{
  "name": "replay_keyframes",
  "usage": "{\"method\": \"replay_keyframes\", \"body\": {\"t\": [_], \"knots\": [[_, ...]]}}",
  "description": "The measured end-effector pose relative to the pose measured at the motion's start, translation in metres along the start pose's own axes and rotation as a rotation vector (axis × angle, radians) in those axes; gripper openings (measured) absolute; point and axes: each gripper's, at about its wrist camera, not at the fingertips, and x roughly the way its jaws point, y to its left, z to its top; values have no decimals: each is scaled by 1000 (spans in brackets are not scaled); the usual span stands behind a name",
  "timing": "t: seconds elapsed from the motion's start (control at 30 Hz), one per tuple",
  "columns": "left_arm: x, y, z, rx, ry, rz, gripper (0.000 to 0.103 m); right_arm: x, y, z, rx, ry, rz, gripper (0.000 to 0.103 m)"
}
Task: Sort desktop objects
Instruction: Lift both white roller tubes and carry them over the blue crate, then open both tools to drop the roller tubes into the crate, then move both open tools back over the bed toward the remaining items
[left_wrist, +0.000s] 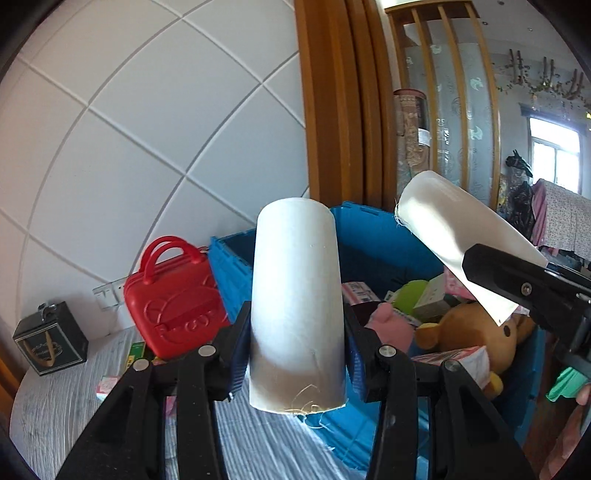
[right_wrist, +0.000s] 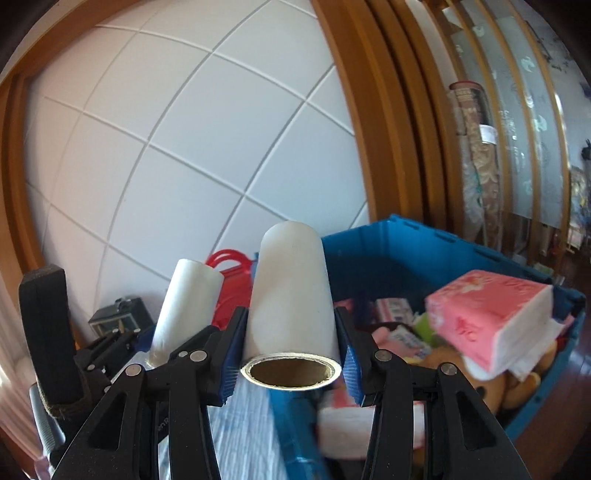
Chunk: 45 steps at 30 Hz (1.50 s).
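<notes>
**Two white rolls held above the blue crate**

Left wrist view: the left claw is clamped on a white roll at centre, the blue crate behind it. At 3 o'clock the right claw grips a second roll. A red case stands at 9 o'clock.

Right wrist view: the right claw pinches its roll; a pink tissue pack shows at 3 o'clock over the crate.

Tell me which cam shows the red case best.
Left wrist. The red case stands there nearly whole, handles and embossed front visible, beside the blue crate. In the right wrist view only its handles and a red sliver show behind the two white rolls.
</notes>
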Motion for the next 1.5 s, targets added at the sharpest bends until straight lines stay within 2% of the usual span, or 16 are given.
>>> {"method": "replay_keyframes", "body": {"t": [0.17,0.3,0.5,0.73,0.8,0.87,0.9,0.97,1.1,1.17,1.33,1.5], "knots": [[12,-58,10,52,7,-52,44,-17,-58,5,31,-8,-61,45],[16,-85,14,79,14,-70,44,-20,-87,4,37,-4,-82,45],[18,-96,13,83,29,-71,44,-19,-104,-3,28,7,-97,46],[15,-99,12,76,22,-72,45,-19,-99,-6,-16,5,-122,46],[11,-99,13,78,15,-59,51,-20,-99,-8,-16,1,-135,50],[8,-100,14,78,3,-52,60,-23,-100,-7,-22,-6,-155,61],[7,-100,14,77,-1,-53,60,-25,-100,-7,-26,-14,-165,64],[5,-99,14,72,-3,-55,62,-30,-100,-6,-25,-29,-173,81],[-1,-94,13,64,-8,-47,66,-40,-99,-5,-16,-57,-176,92],[-5,-87,12,55,-12,-41,67,-43,-98,-3,-9,-67,-174,103],[-16,-59,7,25,-14,3,74,-42,-79,-1,-16,-75,-165,103],[-28,-7,-3,-37,-7,75,74,-35,-39,2,-61,-95,-127,103]]}}
